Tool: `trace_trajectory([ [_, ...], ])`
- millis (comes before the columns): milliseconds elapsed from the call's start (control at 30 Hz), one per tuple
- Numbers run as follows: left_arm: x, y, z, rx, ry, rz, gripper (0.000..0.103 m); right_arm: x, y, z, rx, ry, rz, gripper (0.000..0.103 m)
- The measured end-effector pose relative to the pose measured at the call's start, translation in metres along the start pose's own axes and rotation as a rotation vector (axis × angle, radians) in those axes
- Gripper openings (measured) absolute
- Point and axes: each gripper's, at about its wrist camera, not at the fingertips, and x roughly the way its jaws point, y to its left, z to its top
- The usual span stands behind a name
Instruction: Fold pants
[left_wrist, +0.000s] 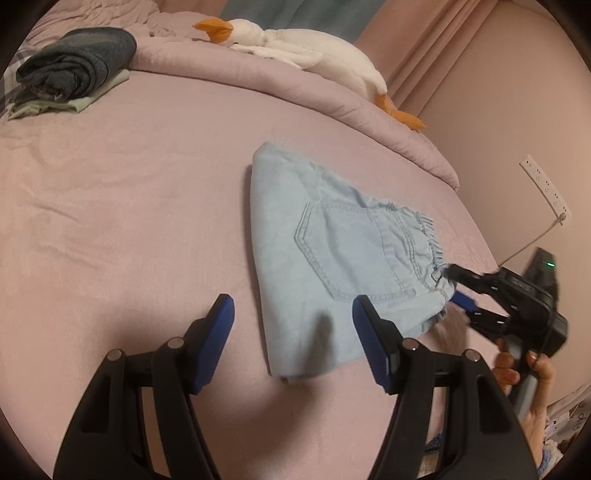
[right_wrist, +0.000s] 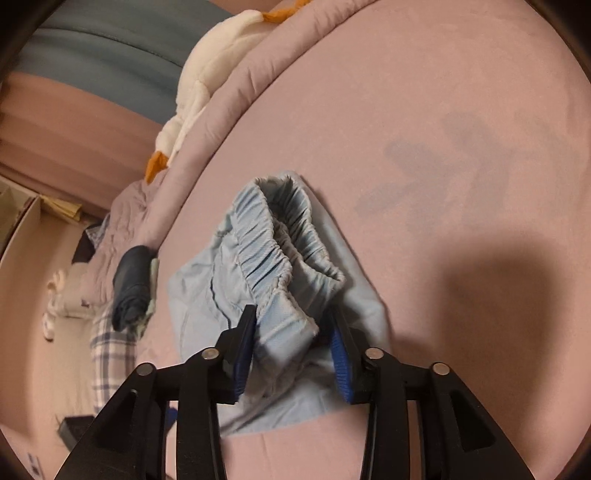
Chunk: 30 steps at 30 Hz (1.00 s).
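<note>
Light blue denim pants lie folded on the pink bed sheet, back pocket up, elastic waistband toward the right. My left gripper is open and empty, hovering just above the near corner of the pants. My right gripper is at the waistband. In the right wrist view the gathered waistband lies between the fingers of my right gripper, which stand apart around the cloth without pinching it.
A stack of folded dark and pale green clothes sits at the far left of the bed. A white plush goose lies on the rolled pink duvet at the back. A wall with a power strip stands to the right.
</note>
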Motion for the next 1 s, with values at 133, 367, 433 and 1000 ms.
trace_trajectory([
  [133,0.009,-0.015,0.018,0.024,-0.025,-0.014,0.066,-0.034,0.032,-0.004,-0.251,-0.172,-0.09,0.04],
  [367,0.049,-0.038,0.067,0.092,-0.045,-0.024,0.037,-0.003,0.071,-0.03,-0.544,-0.113,-0.08,0.024],
  [433,0.07,-0.038,0.079,0.102,-0.021,0.022,0.027,0.006,0.067,-0.036,-0.577,-0.095,-0.11,0.024],
  [1000,0.089,0.011,0.098,-0.022,0.082,-0.045,0.017,0.006,0.06,-0.029,-0.571,-0.035,0.021,0.016],
])
